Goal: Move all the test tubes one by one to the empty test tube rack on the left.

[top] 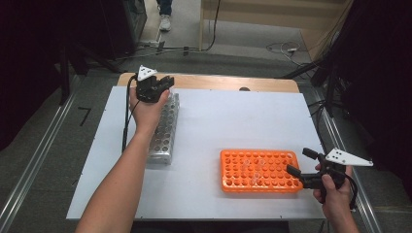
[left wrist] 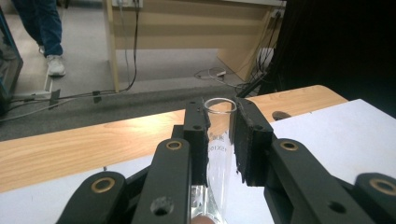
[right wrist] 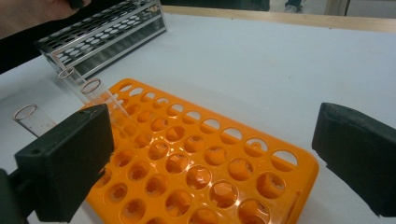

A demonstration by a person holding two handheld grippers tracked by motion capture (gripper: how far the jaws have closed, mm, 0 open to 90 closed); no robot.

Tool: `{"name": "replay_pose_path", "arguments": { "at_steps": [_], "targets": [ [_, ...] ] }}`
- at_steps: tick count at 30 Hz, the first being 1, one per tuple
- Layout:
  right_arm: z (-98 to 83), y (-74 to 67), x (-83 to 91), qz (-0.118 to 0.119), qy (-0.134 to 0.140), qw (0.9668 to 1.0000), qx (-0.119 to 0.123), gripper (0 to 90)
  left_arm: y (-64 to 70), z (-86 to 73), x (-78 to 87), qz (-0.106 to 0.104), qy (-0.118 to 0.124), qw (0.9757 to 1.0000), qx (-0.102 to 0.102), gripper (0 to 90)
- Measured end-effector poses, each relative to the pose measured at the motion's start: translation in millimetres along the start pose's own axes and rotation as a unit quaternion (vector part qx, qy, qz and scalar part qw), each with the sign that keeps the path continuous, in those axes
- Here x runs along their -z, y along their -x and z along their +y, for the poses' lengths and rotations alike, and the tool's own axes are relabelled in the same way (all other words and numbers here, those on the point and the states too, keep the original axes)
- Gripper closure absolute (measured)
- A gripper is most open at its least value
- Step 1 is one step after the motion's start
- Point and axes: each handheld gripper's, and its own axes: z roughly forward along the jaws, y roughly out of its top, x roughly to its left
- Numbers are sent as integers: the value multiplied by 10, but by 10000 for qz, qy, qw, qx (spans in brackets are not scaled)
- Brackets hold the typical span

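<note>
The left claw (left wrist: pixel 219 135) grips a clear glass tube (left wrist: pixel 219 154), upright, over the worktop's (top: pixel 218 121) far left corner; the right claw (right wrist: pixel 210 154) gapes empty.

You are gripping a clear, glossy glass test tube (left wrist: pixel 219 140) between matt black, rough-faced rubber pads (left wrist: pixel 245 140) on your left gripper (left wrist: pixel 219 126). Just beneath it, the shiny metal rack (top: pixel 165 131) is catching the light. Well to the right of that rack, the smooth orange plastic rack (right wrist: pixel 196 163) is gleaming. Both are resting on a matt white sheet (top: pixel 233 116) covering a pale wooden tabletop (left wrist: pixel 70 149).
</note>
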Motion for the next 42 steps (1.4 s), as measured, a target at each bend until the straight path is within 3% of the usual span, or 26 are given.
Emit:
{"name": "replay_pose_path", "arguments": {
  "at_steps": [13, 24, 33, 37, 39, 42],
  "targets": [
    [-2, 3, 8, 1, 24, 10000, -6, 0, 32, -69, -67, 175, -281, 9993, -145, 767],
    [-4, 6, 1, 1, 22, 10000, 1, 0, 38, -134, -69, 179, -567, 9981, -160, 766],
    [-2, -1, -1, 6, 10, 10000, 20, 0, 71, -153, -55, 191, -791, 9961, -342, 763],
    [-2, -1, -3, 6, 11, 10000, 21, 0, 66, -157, -50, 132, -884, 9956, -287, 751],
    [-3, 0, -3, 3, 10, 10000, 19, 0, 68, -151, -41, 77, -872, 9959, -246, 716],
    [-3, -1, -4, 7, 3, 10000, 24, 0, 76, -135, -16, 61, -828, 9964, -174, 596]
  ]
}}
